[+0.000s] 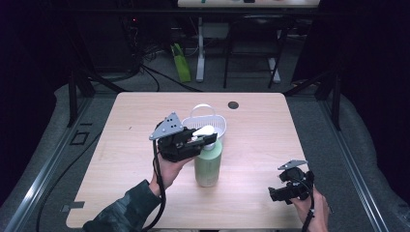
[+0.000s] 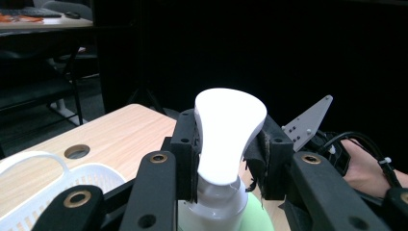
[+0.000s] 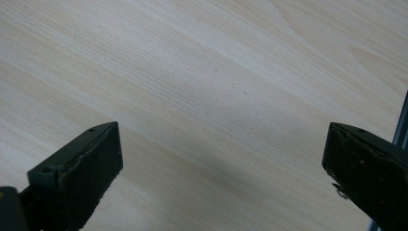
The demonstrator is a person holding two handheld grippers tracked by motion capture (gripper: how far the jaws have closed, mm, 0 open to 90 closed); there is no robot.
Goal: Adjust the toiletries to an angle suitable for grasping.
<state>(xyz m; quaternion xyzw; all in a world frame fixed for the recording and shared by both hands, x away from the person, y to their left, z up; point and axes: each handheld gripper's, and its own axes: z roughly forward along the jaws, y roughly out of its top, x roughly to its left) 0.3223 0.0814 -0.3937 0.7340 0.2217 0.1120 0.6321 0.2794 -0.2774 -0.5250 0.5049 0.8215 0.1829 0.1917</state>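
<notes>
Over on the left of the table (image 1: 125, 145), our left gripper (image 1: 205, 139) is clamped on the white pump head (image 2: 228, 132) of a pale green bottle (image 1: 208, 166). Seen along that gripper's own jaws, the two black pads (image 2: 185, 159) press against either side of the pump head, pinching it between them with no gap that we can make out. The bottle stands upright near the middle of the table, its base on the wood. Just behind it sits a small white basket (image 1: 217, 121) with a looped handle; from above the two look close together, though we cannot say for certain whether they touch. Farther back on the tabletop there is a dark round hole (image 1: 233, 105).

Moving right, our right gripper (image 1: 274, 194) hovers low over the near right corner of the table, well apart from the bottle. In its own view the jaws stand spread wide, one at each side of the frame, with bare wood grain between them and nothing held. A strip of the table's edge (image 3: 401, 125) shows at the far right of that view.
</notes>
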